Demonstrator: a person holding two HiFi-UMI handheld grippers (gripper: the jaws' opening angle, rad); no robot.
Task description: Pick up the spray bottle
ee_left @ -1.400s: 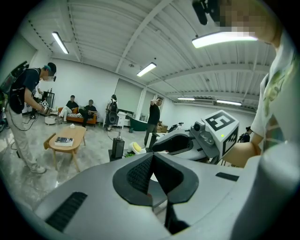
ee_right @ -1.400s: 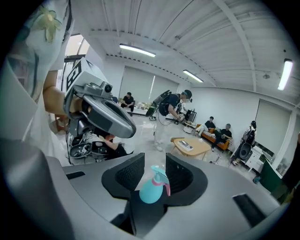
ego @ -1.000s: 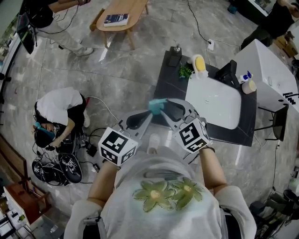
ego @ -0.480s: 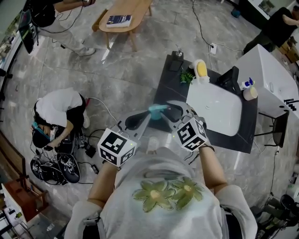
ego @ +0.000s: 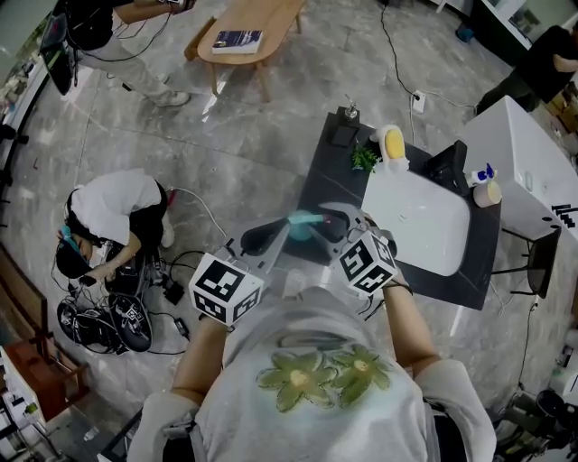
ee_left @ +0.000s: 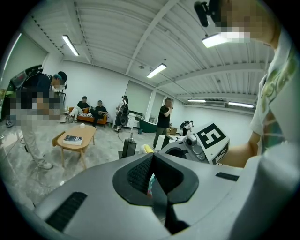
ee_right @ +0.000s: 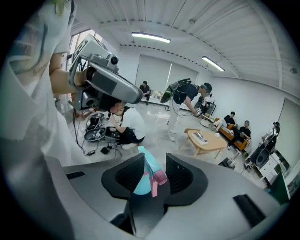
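Here my right tongs (ee_right: 154, 169) clamp the teal spray bottle (ee_right: 142, 183), while my left tongs (ee_left: 153, 164) look closed, seemingly empty.

spray bottle (ee_right: 142, 180): glossy teal plastic | floor (ego: 244, 135): polished stone | table (ego: 271, 13): wood

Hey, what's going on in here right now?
A person stands beside a dark sink counter with a gripper in each hand. The right gripper is clamped on a teal spray bottle with a pink trigger, holding it up in the air. The left gripper is alongside, its jaws together.
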